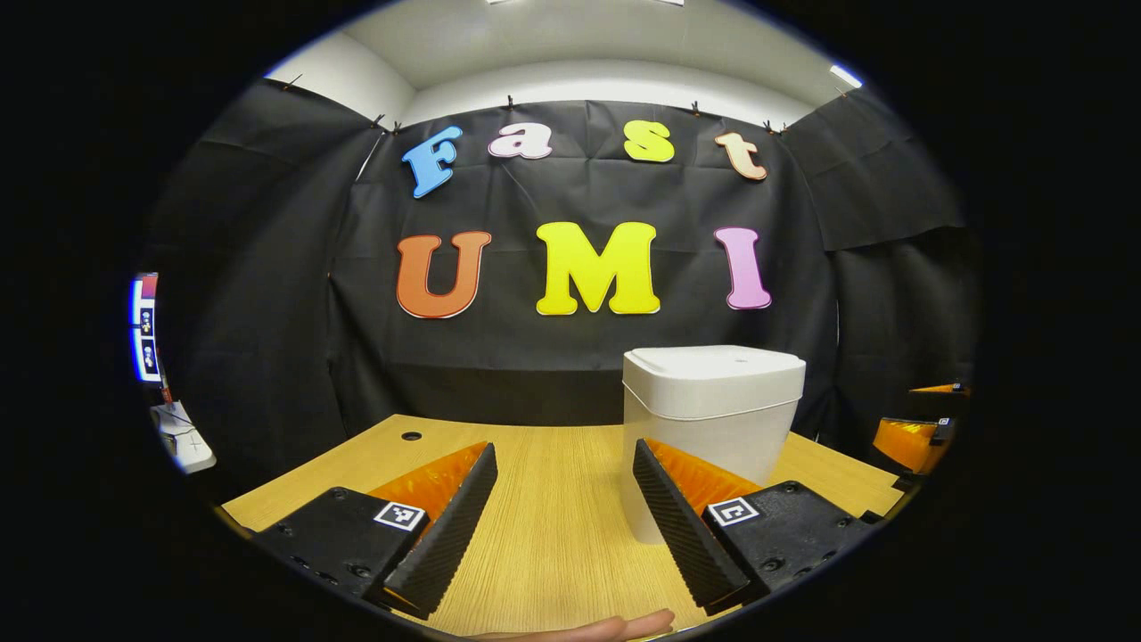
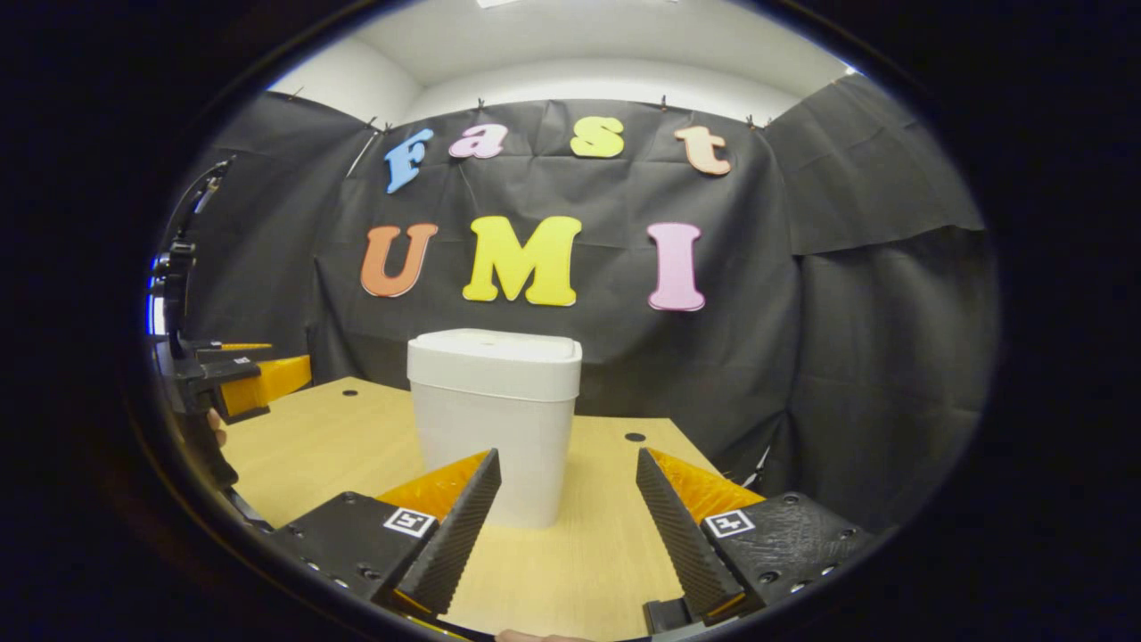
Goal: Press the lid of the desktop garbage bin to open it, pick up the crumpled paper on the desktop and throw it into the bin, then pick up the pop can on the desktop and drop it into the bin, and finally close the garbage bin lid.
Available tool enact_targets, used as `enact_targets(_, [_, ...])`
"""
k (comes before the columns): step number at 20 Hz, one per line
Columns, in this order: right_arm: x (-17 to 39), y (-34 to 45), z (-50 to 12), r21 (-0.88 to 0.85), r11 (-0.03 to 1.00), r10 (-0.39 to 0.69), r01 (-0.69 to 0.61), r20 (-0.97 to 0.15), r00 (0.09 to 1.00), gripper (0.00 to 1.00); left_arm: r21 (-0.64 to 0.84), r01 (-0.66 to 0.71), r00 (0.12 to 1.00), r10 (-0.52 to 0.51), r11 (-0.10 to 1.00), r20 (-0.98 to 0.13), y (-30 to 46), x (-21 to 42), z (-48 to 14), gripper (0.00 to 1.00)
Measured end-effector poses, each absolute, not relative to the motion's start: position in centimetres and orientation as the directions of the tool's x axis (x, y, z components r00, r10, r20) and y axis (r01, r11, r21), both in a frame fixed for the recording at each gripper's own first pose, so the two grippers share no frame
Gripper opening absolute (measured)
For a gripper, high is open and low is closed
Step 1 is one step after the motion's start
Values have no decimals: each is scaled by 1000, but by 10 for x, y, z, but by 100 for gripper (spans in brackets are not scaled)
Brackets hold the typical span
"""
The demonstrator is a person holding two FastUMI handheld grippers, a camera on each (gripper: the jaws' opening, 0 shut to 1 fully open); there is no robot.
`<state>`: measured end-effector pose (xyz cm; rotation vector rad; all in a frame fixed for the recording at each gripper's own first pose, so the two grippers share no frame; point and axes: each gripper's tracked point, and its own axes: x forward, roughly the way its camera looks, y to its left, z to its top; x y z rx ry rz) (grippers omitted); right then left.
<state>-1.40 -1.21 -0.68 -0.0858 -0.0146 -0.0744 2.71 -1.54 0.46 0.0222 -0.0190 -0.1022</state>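
Nearest us, the left gripper (image 1: 565,508) and right gripper (image 2: 567,517) hover with jaws spread, holding nothing. Beyond lies our wooden desk (image 1: 553,544), where the white bin (image 1: 710,419) stands upright, lid closed. Black cloth (image 2: 802,294) walls the booth behind.

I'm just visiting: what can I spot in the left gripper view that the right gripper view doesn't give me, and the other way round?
Left gripper view: a lit screen and a white device at the far left, a fingertip at the bottom, and the right gripper at the right edge.

Right gripper view: the left gripper at the left edge, and a second cable hole in the table.

Shared: the white bin with its lid closed, the wooden table, and each camera's own open fingers.
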Motion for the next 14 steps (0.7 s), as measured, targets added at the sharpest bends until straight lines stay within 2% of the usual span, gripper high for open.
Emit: enact_targets(14, [-10, -13, -19, -88, 993, -75, 73, -13, 997, 94, 30, 97, 995, -97, 995, 11, -16, 30, 2, 99])
